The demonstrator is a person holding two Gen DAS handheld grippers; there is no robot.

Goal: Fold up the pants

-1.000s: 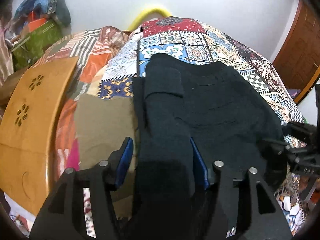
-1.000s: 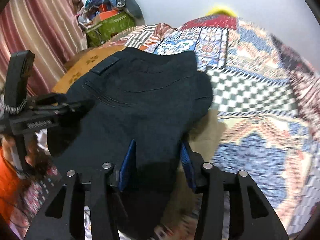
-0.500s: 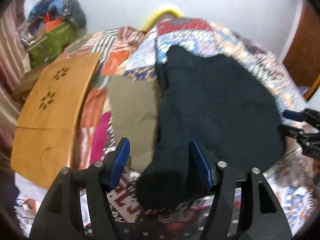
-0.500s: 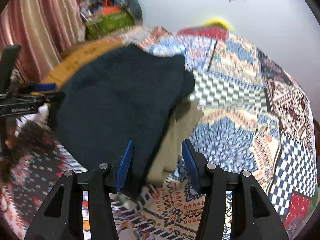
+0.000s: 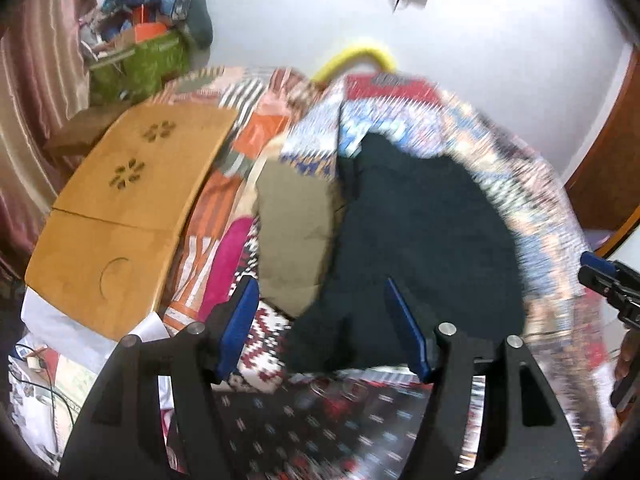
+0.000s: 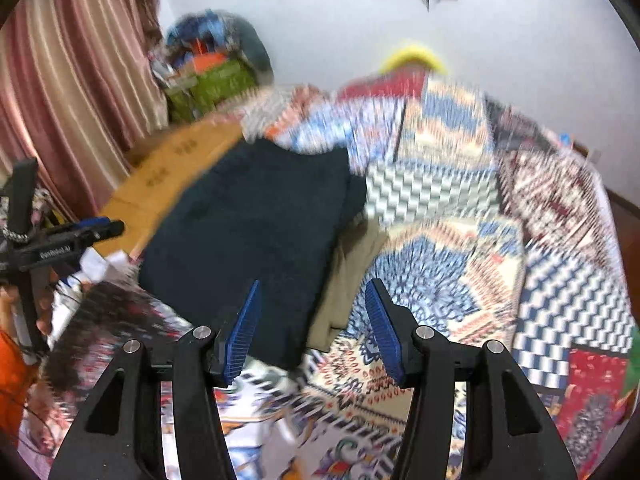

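Note:
The dark navy pants [image 5: 420, 240] lie folded in a flat stack on the patchwork bedspread [image 5: 404, 116], partly over an olive garment [image 5: 296, 232]. My left gripper [image 5: 324, 328] hovers above their near edge, open, its blue pads clear of the cloth. In the right wrist view the same pants [image 6: 256, 220] lie ahead and to the left. My right gripper [image 6: 314, 328] is open above their near corner and holds nothing. Each gripper shows in the other's view: the right gripper [image 5: 604, 276] at the edge, the left gripper [image 6: 80, 232] with a hand below it. Both views are motion-blurred.
A wooden lap table [image 5: 120, 208] lies on the bed left of the clothes. A green bag [image 5: 140, 64] with piled items stands in the far corner by striped curtains [image 6: 60, 80]. A brown door [image 5: 608, 160] is at the right. The olive garment [image 6: 344, 280] sticks out beside the pants.
Both grippers have pulled back and up from the pants. The fabric that sat between the fingers of each now lies on the bed. More of the room is in view.

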